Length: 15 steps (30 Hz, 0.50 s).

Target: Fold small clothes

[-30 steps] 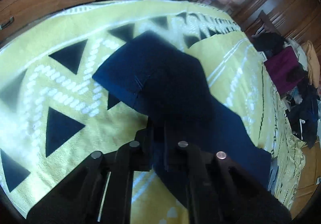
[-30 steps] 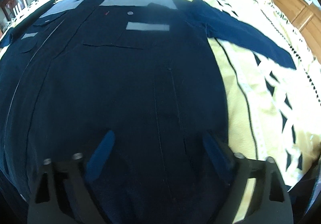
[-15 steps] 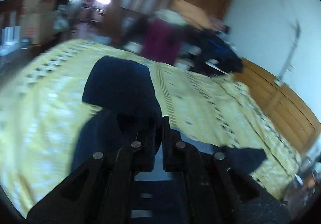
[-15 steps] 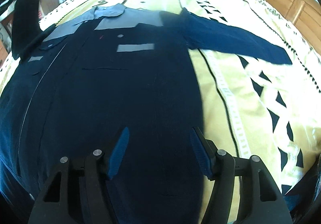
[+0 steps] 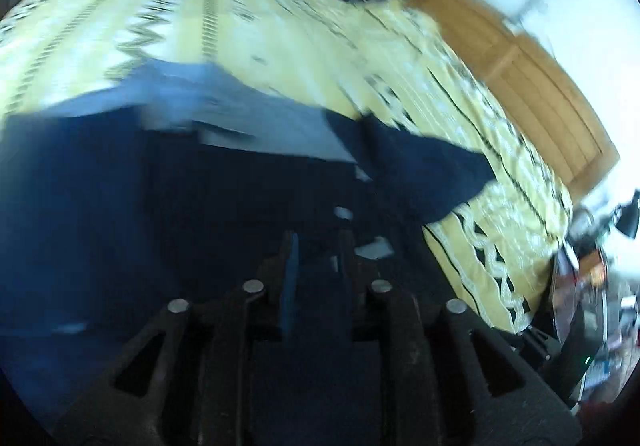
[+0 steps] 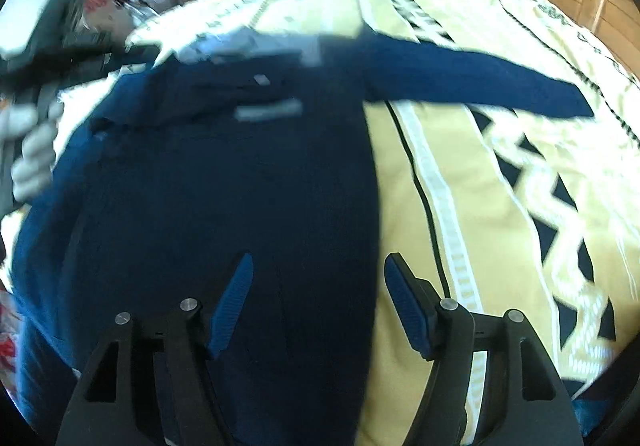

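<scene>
Shirt (image 6: 224, 206) edge beside bare bedspread (image 6: 500, 214)

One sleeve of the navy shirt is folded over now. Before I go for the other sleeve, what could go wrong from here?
1. The left claw has just been opening right above the navy shirt; its blue pads may snag the cloth and undo the fold.
2. The right sleeve lies stretched out over the yellow bedspread; a pinch there might catch the bedspread too.
3. The right claw hangs open over the shirt's edge and could drag it.
</scene>
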Tool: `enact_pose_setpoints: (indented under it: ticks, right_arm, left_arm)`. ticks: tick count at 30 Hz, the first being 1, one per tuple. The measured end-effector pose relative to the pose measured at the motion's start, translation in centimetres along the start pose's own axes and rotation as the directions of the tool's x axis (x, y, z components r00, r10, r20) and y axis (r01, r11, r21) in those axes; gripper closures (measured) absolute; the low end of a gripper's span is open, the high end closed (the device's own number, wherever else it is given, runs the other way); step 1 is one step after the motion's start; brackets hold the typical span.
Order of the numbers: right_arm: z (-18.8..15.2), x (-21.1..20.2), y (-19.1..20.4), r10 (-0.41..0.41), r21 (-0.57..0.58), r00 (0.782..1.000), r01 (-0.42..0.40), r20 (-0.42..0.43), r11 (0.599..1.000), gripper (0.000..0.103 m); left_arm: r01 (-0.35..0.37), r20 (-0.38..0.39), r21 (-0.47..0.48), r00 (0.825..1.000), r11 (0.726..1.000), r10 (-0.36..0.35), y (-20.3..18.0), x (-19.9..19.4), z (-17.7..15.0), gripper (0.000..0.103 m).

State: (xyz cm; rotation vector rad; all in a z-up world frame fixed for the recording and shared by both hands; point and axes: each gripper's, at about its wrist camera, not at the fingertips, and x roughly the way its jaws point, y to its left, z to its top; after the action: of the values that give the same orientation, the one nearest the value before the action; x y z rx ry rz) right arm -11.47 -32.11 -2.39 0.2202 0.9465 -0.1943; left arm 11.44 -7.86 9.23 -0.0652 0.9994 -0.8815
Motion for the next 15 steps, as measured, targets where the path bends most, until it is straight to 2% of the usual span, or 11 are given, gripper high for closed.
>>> enact_pose_setpoints:
  ticks: [2, 4, 6, 7, 8, 9, 10, 12, 13, 14, 15]
  right_arm:
    - [1.6, -0.6, 0.2, 0.056, 0.017, 0.998, -0.056, 0.038, 0.998, 0.03]
    - [3.7, -0.6, 0.6, 0.103, 0.029, 0.991, -0.106, 0.088, 0.994, 0.03]
    - [5.9, 0.0, 0.8, 0.146, 0.047, 0.983, -0.153, 0.113, 0.987, 0.031]
    - [7.5, 0.3, 0.0, 0.199, 0.088, 0.971, -0.212, 0.13, 0.973, 0.032]
    - [8.3, 0.3, -0.6, 0.223, 0.124, 0.964, -0.241, 0.144, 0.963, 0.032]
    - [9.2, 0.5, -1.9, 0.229, 0.163, 0.961, -0.254, 0.157, 0.953, 0.032]
    - [10.4, 0.6, -4.5, 0.197, 0.222, 0.964, -0.235, 0.181, 0.946, 0.032]
    - [11.9, 1.1, -9.0, 0.098, 0.285, 0.979, -0.146, 0.177, 0.947, 0.032]
    - [12.4, 1.7, -10.6, 0.055, 0.289, 0.987, -0.096, 0.149, 0.953, 0.032]
    - [12.9, 2.5, -12.1, -0.011, 0.259, 0.995, -0.016, 0.102, 0.966, 0.032]
    - [13.1, 3.6, -13.1, -0.137, 0.18, 0.989, 0.124, 0.059, 0.976, 0.032]
  left_arm:
    - [-0.064, 0.04, -0.048, 0.997, 0.997, 0.066, 3.6, -1.8, 0.3, 0.061]
    - [-0.139, 0.041, -0.126, 0.989, 0.982, 0.145, 8.2, -1.4, 1.2, 0.061]
    - [-0.243, 0.007, -0.226, 0.968, 0.943, 0.251, 13.6, -1.2, 1.2, 0.06]
    - [-0.331, -0.065, -0.287, 0.943, 0.899, 0.326, 16.8, -0.5, 0.6, 0.062]
    - [-0.388, -0.126, -0.341, 0.922, 0.856, 0.367, 19.2, 0.0, -0.2, 0.069]
    - [-0.372, -0.14, -0.376, 0.928, 0.849, 0.345, 20.9, 0.1, -1.2, 0.076]
    - [-0.356, -0.116, -0.367, 0.934, 0.859, 0.337, 20.9, -0.1, -1.6, 0.078]
    - [-0.354, -0.11, -0.318, 0.935, 0.879, 0.337, 19.8, -0.3, -2.0, 0.071]
    - [-0.352, -0.102, -0.3, 0.936, 0.887, 0.337, 19.1, -0.3, -2.1, 0.063]
    - [-0.349, -0.096, -0.289, 0.937, 0.891, 0.336, 18.8, -0.3, -2.2, 0.059]
    - [-0.345, -0.089, -0.279, 0.938, 0.896, 0.334, 18.2, -0.3, -2.3, 0.059]
